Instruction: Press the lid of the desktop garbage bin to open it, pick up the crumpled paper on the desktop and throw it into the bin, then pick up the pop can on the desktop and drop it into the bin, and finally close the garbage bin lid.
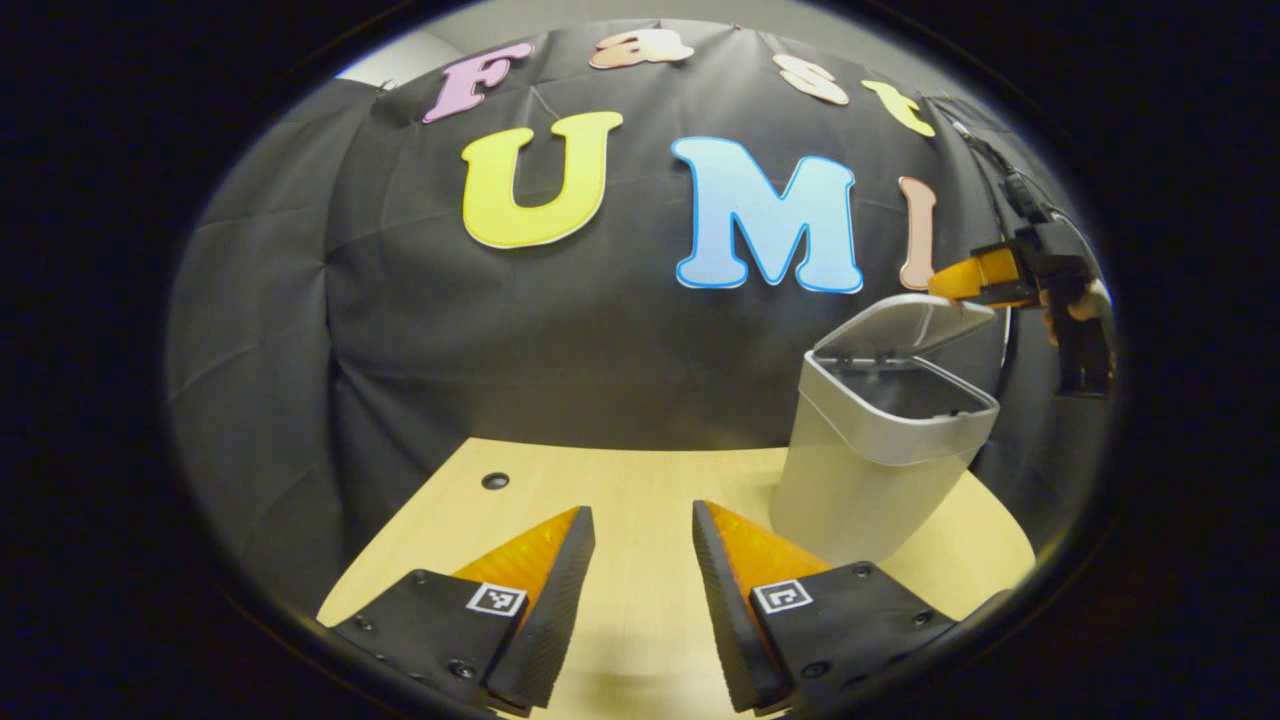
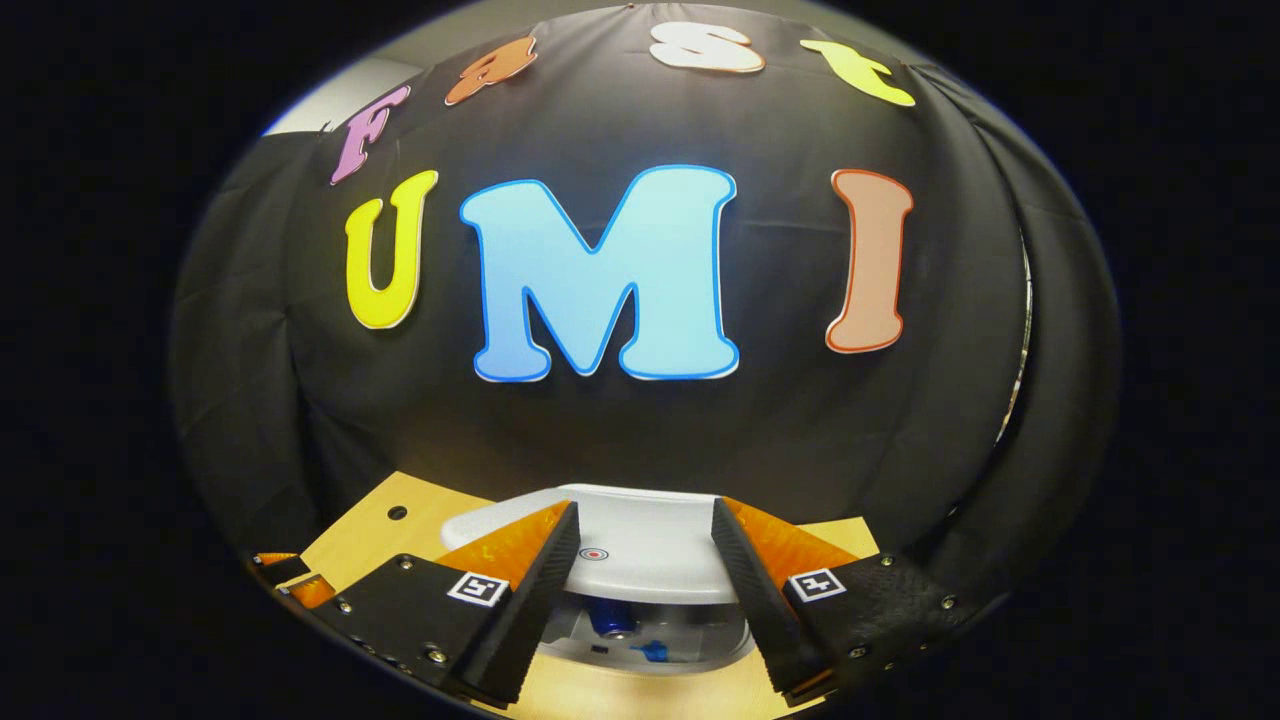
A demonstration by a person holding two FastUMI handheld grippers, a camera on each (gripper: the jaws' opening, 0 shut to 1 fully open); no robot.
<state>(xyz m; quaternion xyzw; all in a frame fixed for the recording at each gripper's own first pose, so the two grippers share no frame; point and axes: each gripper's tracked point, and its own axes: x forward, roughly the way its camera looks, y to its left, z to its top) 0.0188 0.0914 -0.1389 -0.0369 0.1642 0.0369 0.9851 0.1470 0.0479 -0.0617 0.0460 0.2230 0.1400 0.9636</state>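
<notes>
The silver desktop bin (image 1: 870, 470) stands on the wooden table (image 1: 620, 480), to the right of my left gripper (image 1: 645, 530). That gripper is open, low over the table, with nothing between its fingers. The bin's lid (image 1: 900, 325) is tilted partly up. My right gripper (image 1: 960, 285) hovers just above the lid's raised far edge; whether it touches I cannot tell. In the right gripper view the lid (image 2: 640, 545), with a small red dot (image 2: 593, 553), lies straight below my open right gripper (image 2: 645, 520). Under the lid, something blue (image 2: 610, 625) lies inside the bin.
A small round hole (image 1: 495, 480) sits in the table's back left part. The black cloth wall rises right behind the table. A hand (image 1: 1085, 305) holds the right gripper, with a cable running up from it. Part of the left gripper (image 2: 285, 575) peeks in low on the left.
</notes>
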